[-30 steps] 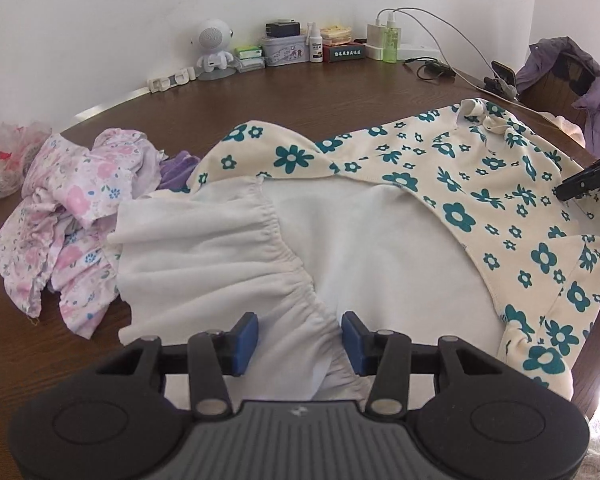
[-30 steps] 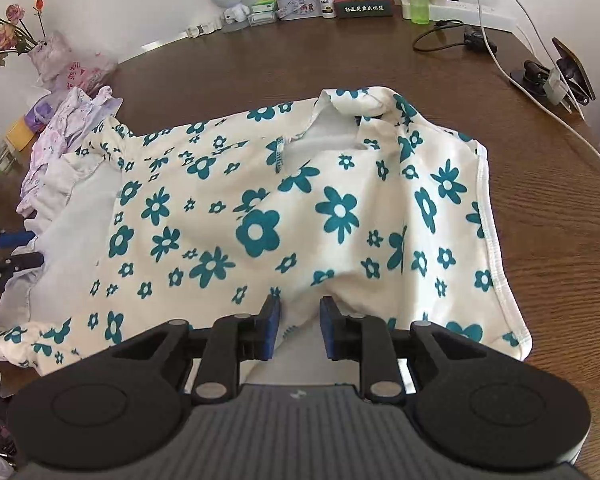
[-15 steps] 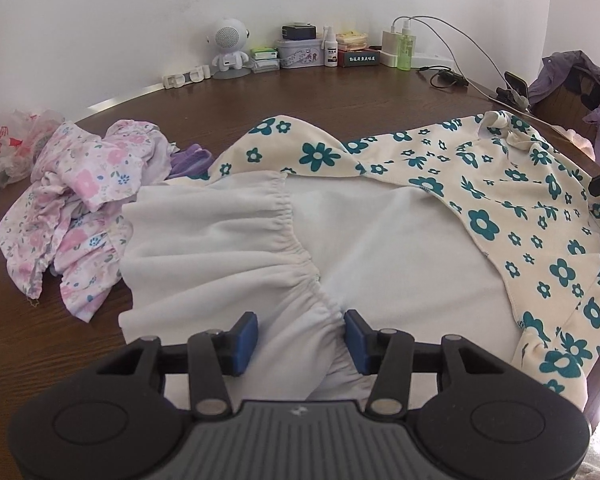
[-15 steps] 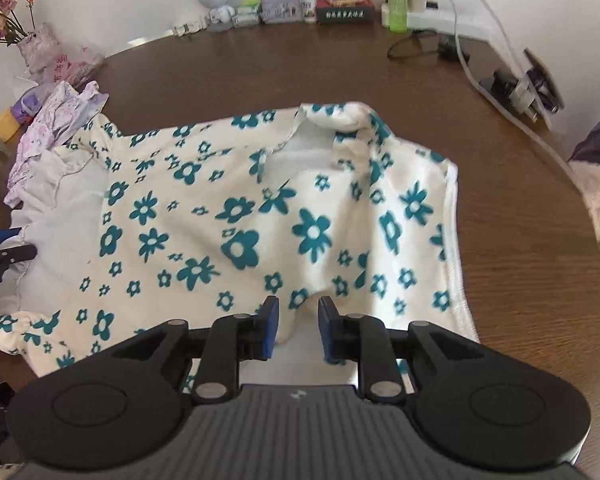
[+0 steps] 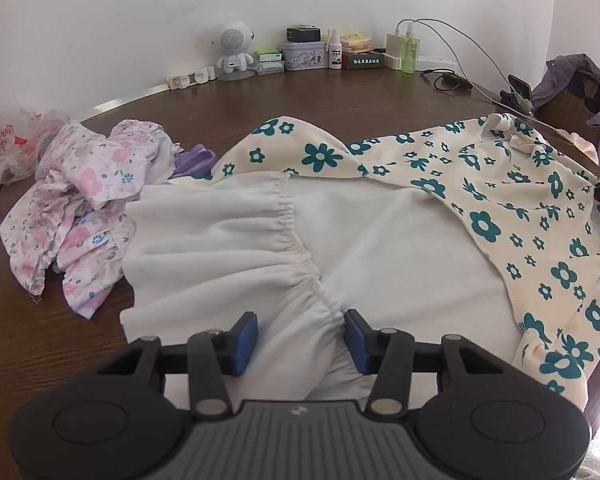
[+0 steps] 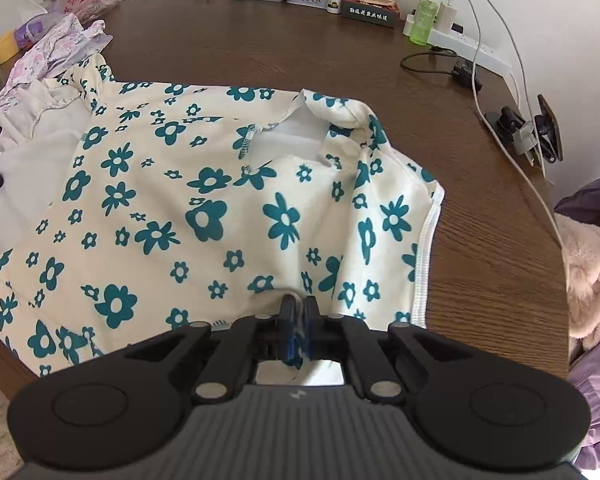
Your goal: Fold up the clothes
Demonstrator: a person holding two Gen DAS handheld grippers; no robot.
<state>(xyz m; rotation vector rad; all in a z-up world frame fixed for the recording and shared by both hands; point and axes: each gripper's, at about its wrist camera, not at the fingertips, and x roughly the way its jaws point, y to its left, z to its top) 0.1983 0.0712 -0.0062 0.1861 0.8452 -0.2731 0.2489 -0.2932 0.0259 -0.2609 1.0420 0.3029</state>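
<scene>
Right gripper (image 6: 296, 314) clamped on floral dress (image 6: 204, 216) hem; left gripper (image 5: 300, 330) wide open, straddling its white gathered lining (image 5: 236, 248); dress flat on surface (image 6: 260, 60).

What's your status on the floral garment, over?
Right gripper shut on floral garment near edge. Left gripper open, straddling its white gathered hem. Pink clothes pile alongside, clear.

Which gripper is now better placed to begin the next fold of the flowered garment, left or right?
Probably right: the right gripper is already shut on the flowered garment at its near edge, while the left gripper is open, only straddling the white gathered part.
</scene>
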